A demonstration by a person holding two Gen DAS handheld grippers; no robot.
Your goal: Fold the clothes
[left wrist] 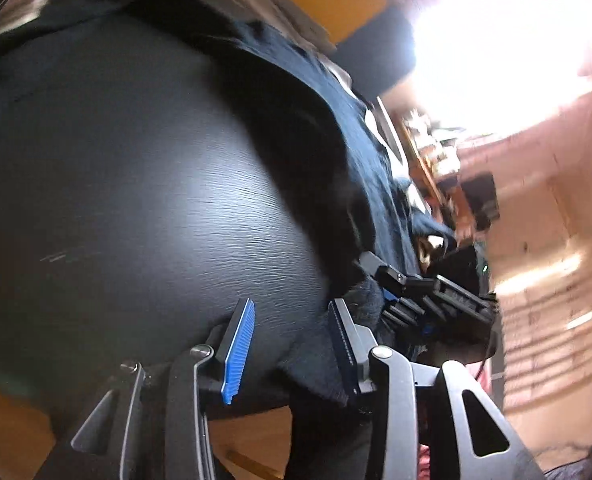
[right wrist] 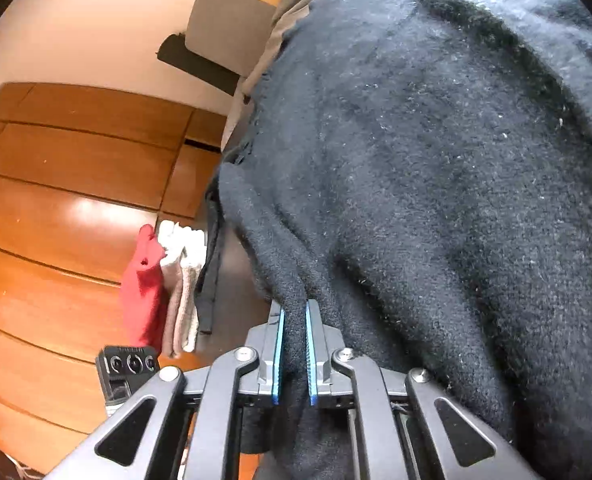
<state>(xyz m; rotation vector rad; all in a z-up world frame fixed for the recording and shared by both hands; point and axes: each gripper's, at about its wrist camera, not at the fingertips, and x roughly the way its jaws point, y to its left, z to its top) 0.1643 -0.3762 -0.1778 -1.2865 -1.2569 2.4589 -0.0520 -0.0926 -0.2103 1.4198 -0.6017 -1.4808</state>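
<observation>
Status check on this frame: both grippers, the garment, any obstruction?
Right gripper shut on dark fleece garment. Left gripper open at garment's edge on black table. Nothing blocking.

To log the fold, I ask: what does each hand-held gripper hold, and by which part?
The right hand-held gripper pinches a fold at the edge of the dark fleece garment. The left hand-held gripper is open, holding nothing.

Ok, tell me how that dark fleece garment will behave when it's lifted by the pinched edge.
The dark fleece garment will likely go floppy: it already drapes in soft folds. The thick, fuzzy pile suggests it won't slip easily from the right gripper, shut on a fold. It looks bulky, so probably some drag on the table.
</observation>
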